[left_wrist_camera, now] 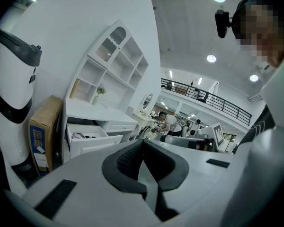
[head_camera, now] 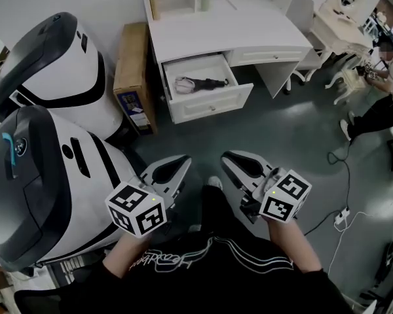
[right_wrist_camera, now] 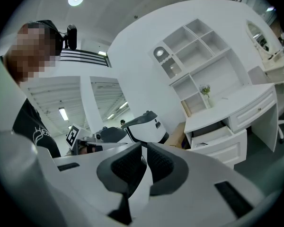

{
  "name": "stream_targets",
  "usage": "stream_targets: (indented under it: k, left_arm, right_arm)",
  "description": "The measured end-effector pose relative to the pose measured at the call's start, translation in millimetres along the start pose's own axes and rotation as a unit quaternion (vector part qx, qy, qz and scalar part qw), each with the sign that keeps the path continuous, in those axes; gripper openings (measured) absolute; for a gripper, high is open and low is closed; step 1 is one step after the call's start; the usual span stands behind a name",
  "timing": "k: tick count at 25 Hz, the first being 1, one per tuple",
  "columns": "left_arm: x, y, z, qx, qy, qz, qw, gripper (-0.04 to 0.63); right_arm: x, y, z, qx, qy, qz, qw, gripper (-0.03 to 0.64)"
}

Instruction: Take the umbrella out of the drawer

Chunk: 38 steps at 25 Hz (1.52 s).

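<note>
A folded dark and pale umbrella [head_camera: 200,82] lies in the open top drawer [head_camera: 209,103] of a white desk [head_camera: 223,28] across the floor from me. Both grippers are held low in front of my body, far short of the desk. My left gripper [head_camera: 180,162] points toward the drawer with its jaws together and nothing between them. My right gripper [head_camera: 229,159] sits beside it, also shut and empty. In the left gripper view the drawer [left_wrist_camera: 90,143] shows beyond the closed gripper [left_wrist_camera: 143,145], the umbrella [left_wrist_camera: 83,136] a small dark shape inside. The right gripper view shows its own closed gripper [right_wrist_camera: 144,148] and the drawer [right_wrist_camera: 220,138].
Two big white-and-black machine housings [head_camera: 46,142] stand close on my left. A cardboard box [head_camera: 134,77] leans between them and the desk. A person [head_camera: 386,90] crouches at the right near a white dressing table [head_camera: 344,25]. A cable and power strip [head_camera: 340,218] lie on the floor.
</note>
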<state>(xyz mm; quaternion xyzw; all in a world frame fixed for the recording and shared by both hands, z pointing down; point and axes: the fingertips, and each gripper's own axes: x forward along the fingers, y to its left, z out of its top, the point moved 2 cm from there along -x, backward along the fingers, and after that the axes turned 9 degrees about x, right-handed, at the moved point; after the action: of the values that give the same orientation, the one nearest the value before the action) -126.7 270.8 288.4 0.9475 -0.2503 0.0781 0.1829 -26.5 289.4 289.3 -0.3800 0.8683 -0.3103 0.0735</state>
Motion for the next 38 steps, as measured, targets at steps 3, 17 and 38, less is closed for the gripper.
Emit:
stream_targets:
  k: [3, 17, 38]
  left_arm:
    - [33.1, 25.7, 16.0, -0.001, 0.004, 0.010, 0.9999, 0.020]
    - [227.4, 144.4, 95.2, -0.014, 0.018, 0.049, 0.9985, 0.020]
    - [288.6, 338.4, 76.6, -0.098, 0.060, 0.104, 0.9879, 0.020]
  right_arm:
    - [20.6, -31.4, 26.7, -0.001, 0.007, 0.012, 1.000, 0.051]
    - [105.2, -221.0, 154.6, 0.004, 0.061, 0.045, 0.997, 0.051]
    - [277.5, -372.6, 142.0, -0.113, 0.268, 0.022, 0.956, 0.215]
